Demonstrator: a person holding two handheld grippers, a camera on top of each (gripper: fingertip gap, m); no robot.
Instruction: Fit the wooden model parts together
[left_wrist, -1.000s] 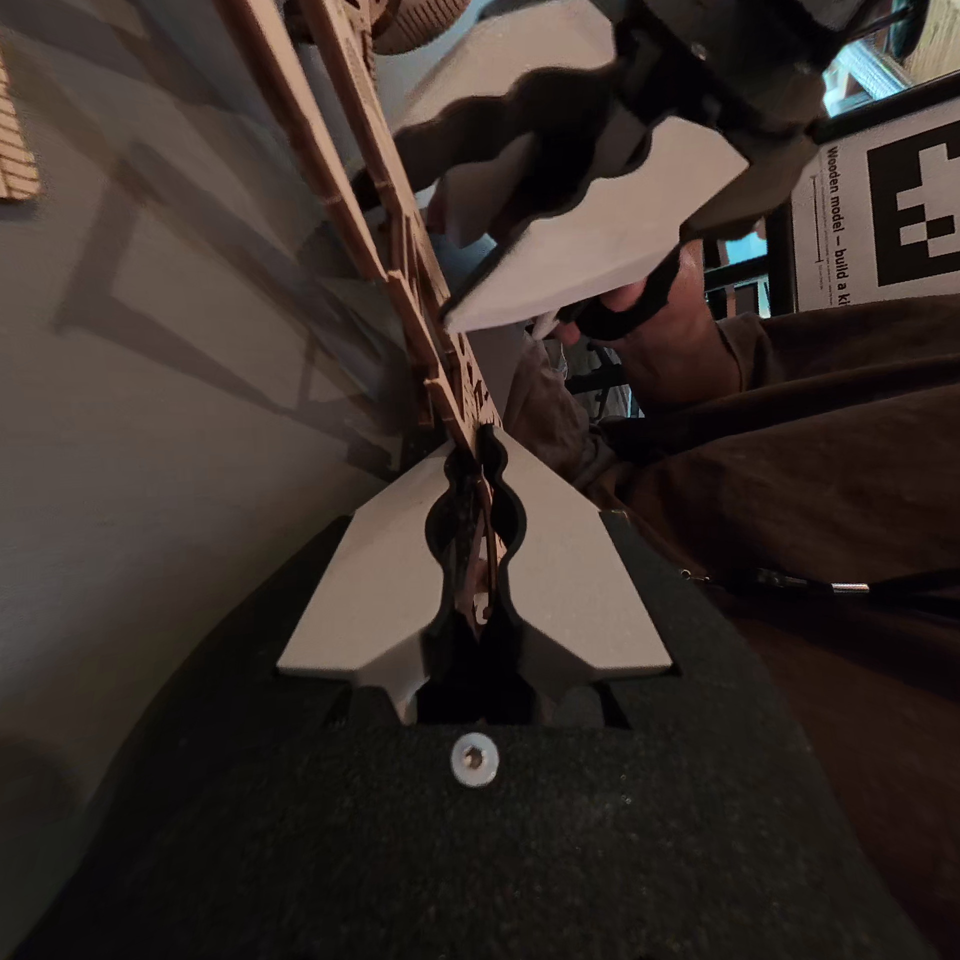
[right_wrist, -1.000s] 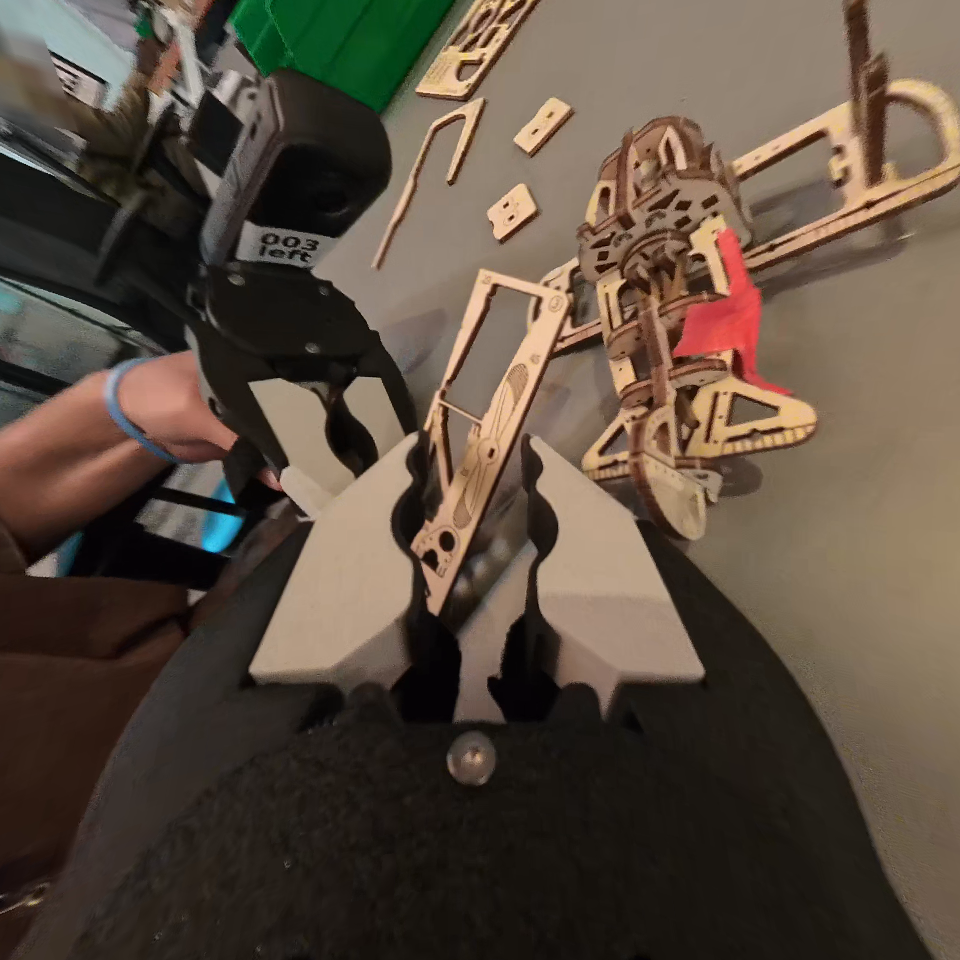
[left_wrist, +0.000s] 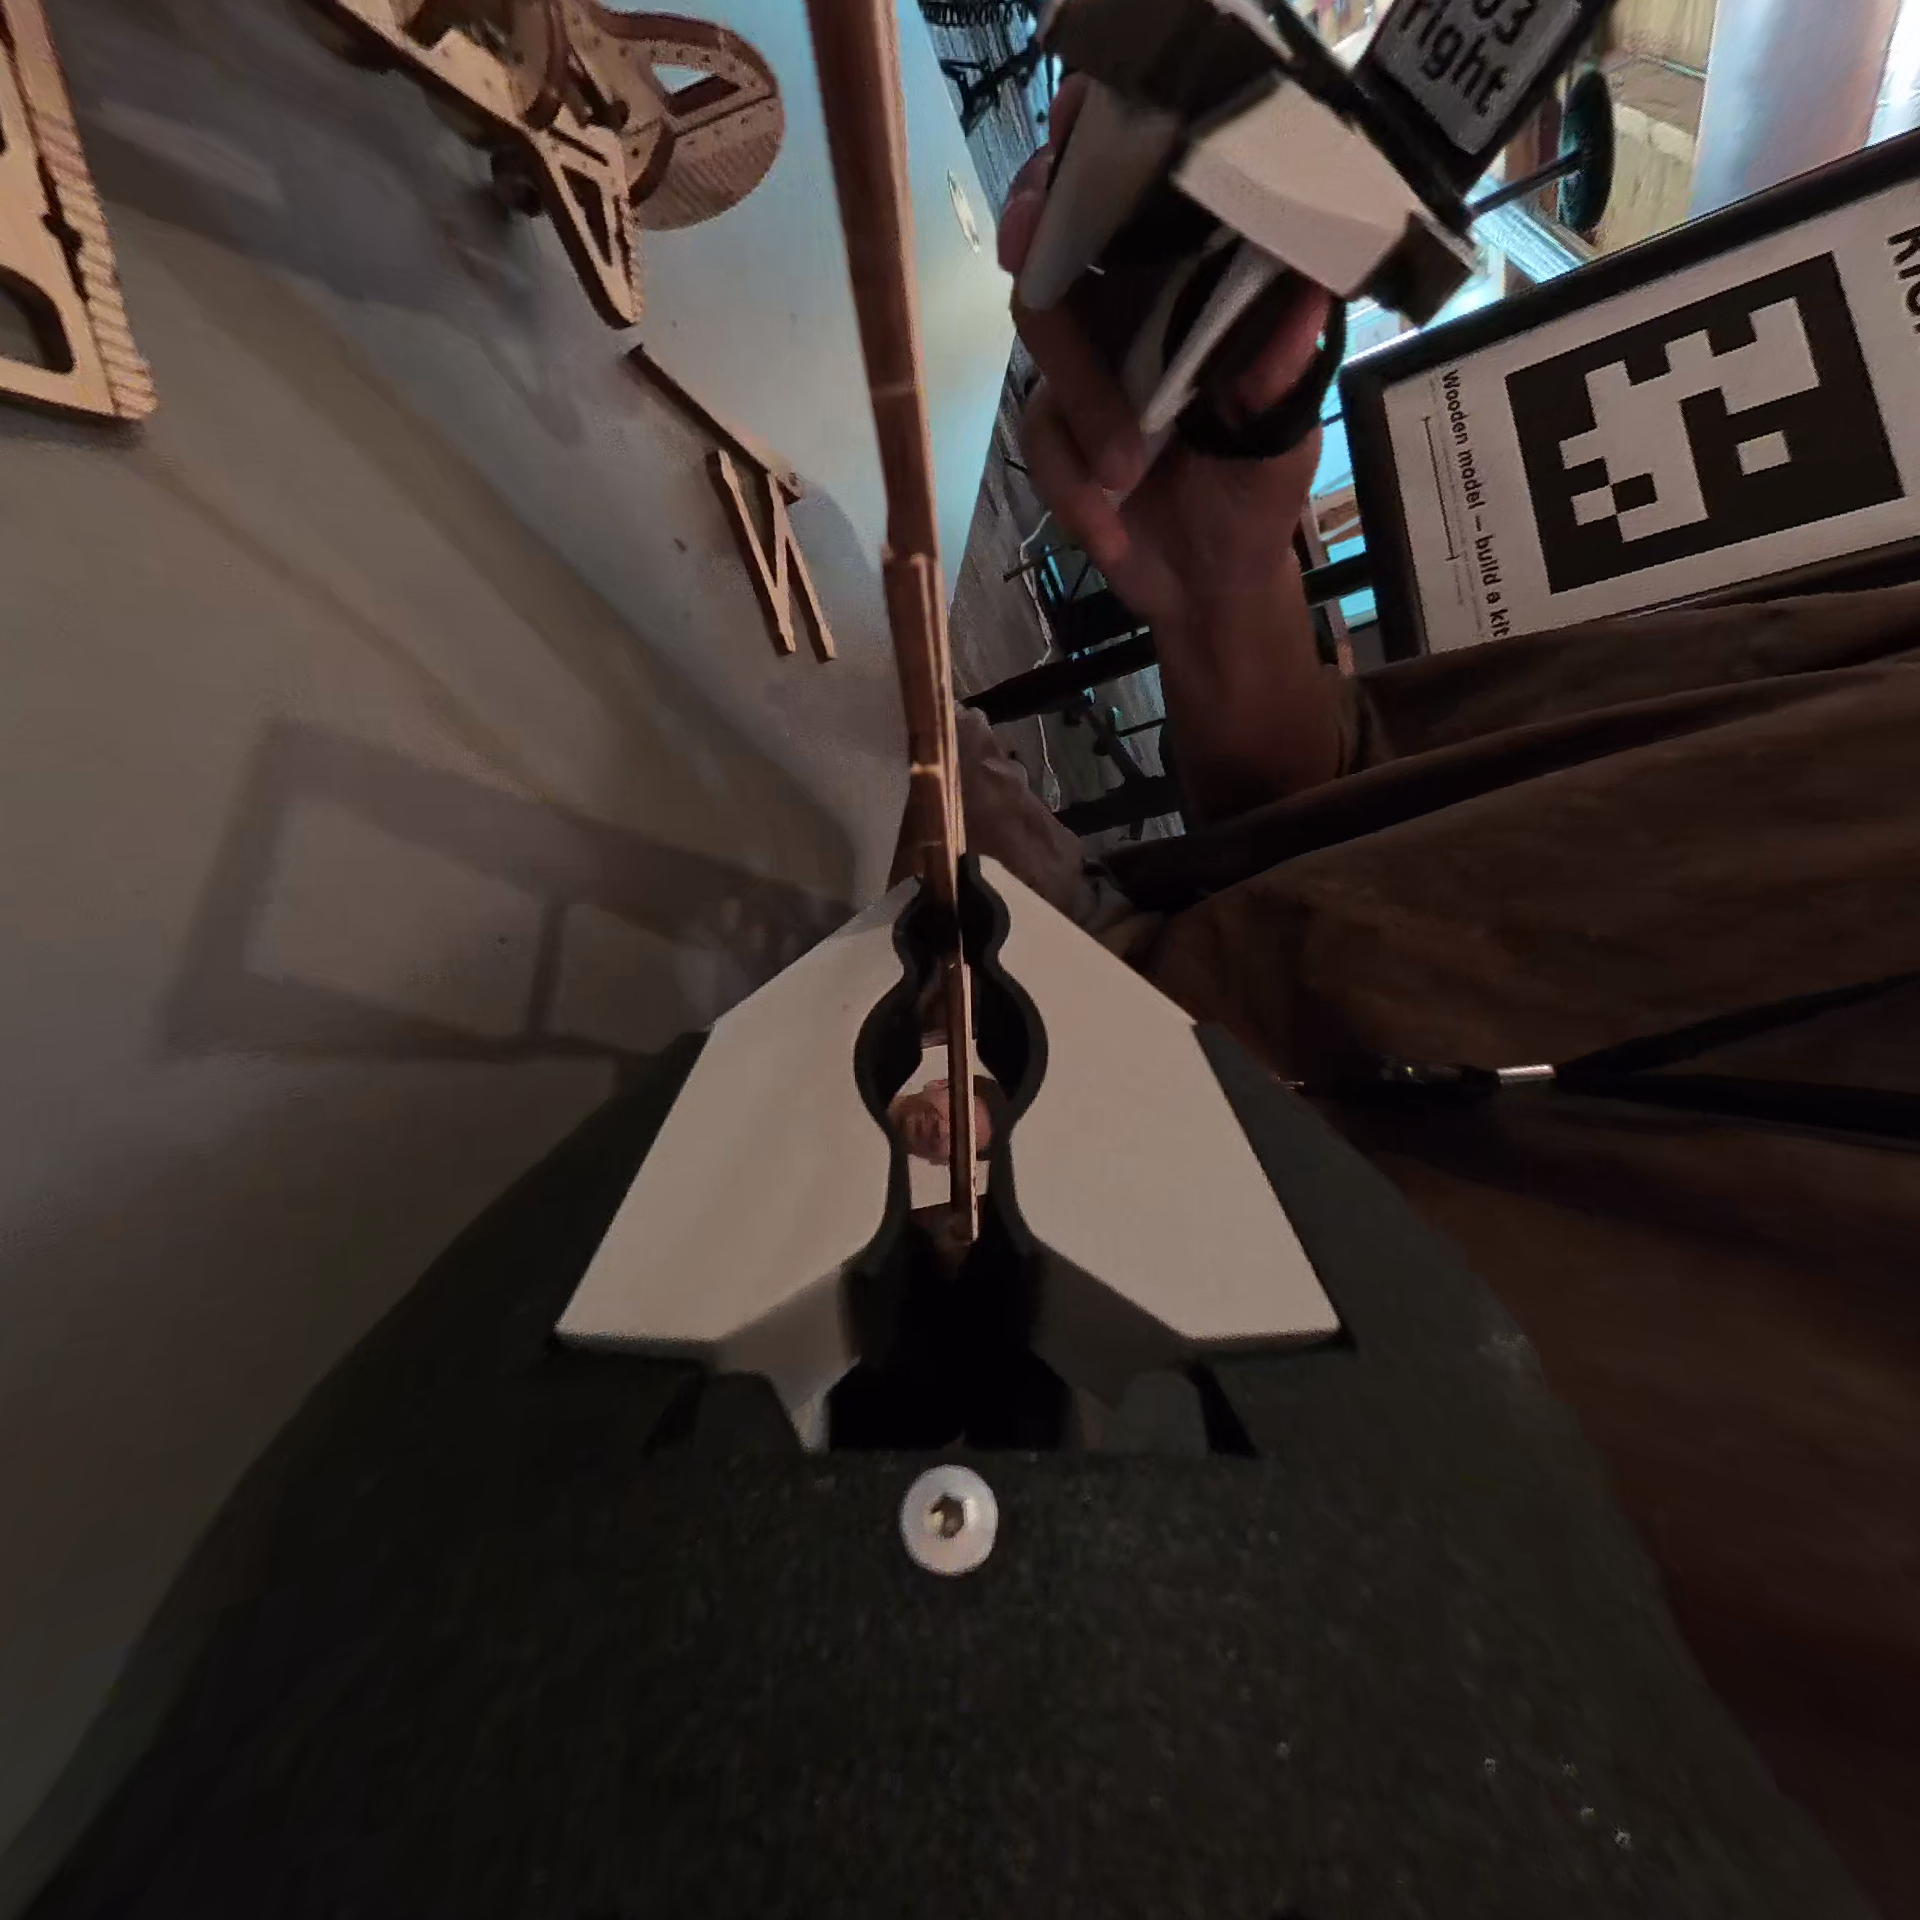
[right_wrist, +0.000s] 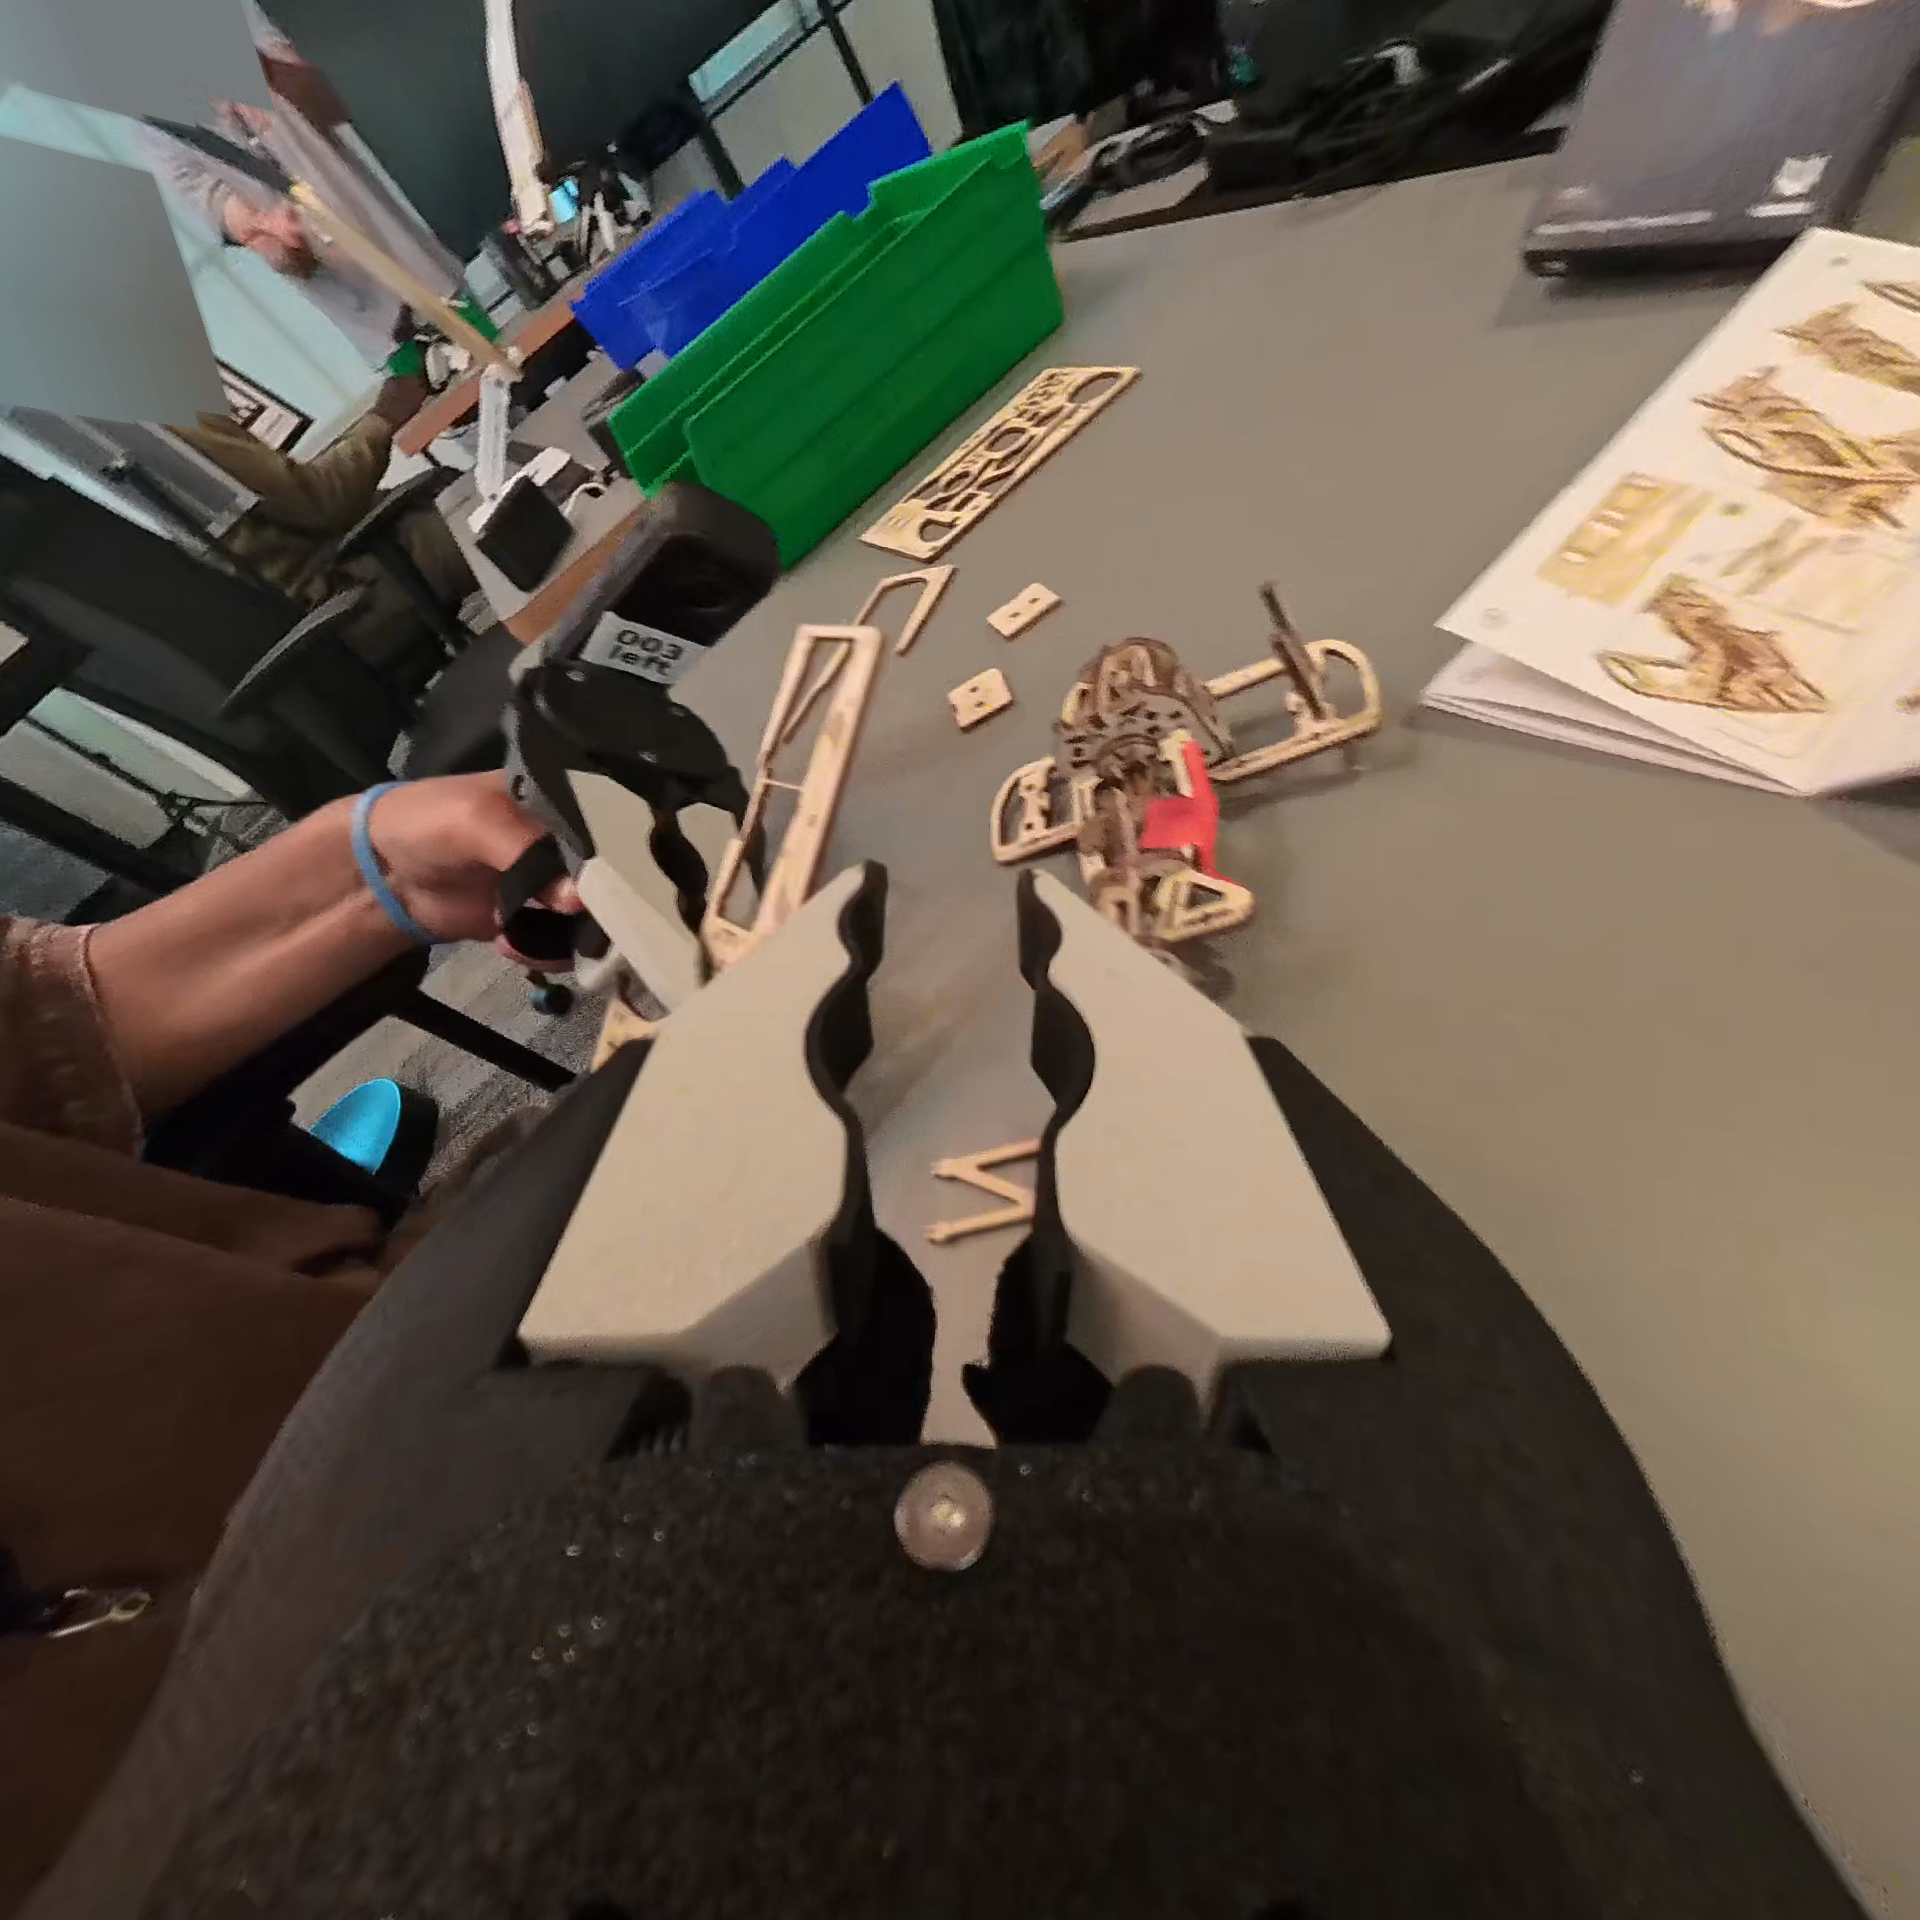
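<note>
My left gripper (left_wrist: 951, 883) is shut on a flat wooden frame piece (left_wrist: 914, 582), which I see edge on and which rises from the jaws. In the right wrist view the same gripper (right_wrist: 675, 904) holds that frame (right_wrist: 810, 748) tilted above the grey table. My right gripper (right_wrist: 951, 899) is open and empty, above a small V-shaped wooden part (right_wrist: 987, 1195). The partly built wooden model (right_wrist: 1132, 790), with a red piece (right_wrist: 1179, 810) on it, lies on the table just beyond the right fingers. It also shows in the left wrist view (left_wrist: 582, 135).
Two small square plates (right_wrist: 1023, 610), a hook-shaped strip (right_wrist: 914, 603) and a cut-out wooden sheet (right_wrist: 997, 457) lie farther back. A green bin (right_wrist: 852, 364) and blue bins (right_wrist: 748, 249) stand behind. An open instruction booklet (right_wrist: 1714, 520) lies at the right, with a dark box (right_wrist: 1714, 135) beyond it. Spacing between my two grippers at the tips: around 12 cm.
My right gripper has let go of the frame piece, opened and drawn back from it. The left gripper still holds the frame, which has turned and now shows edge on.
</note>
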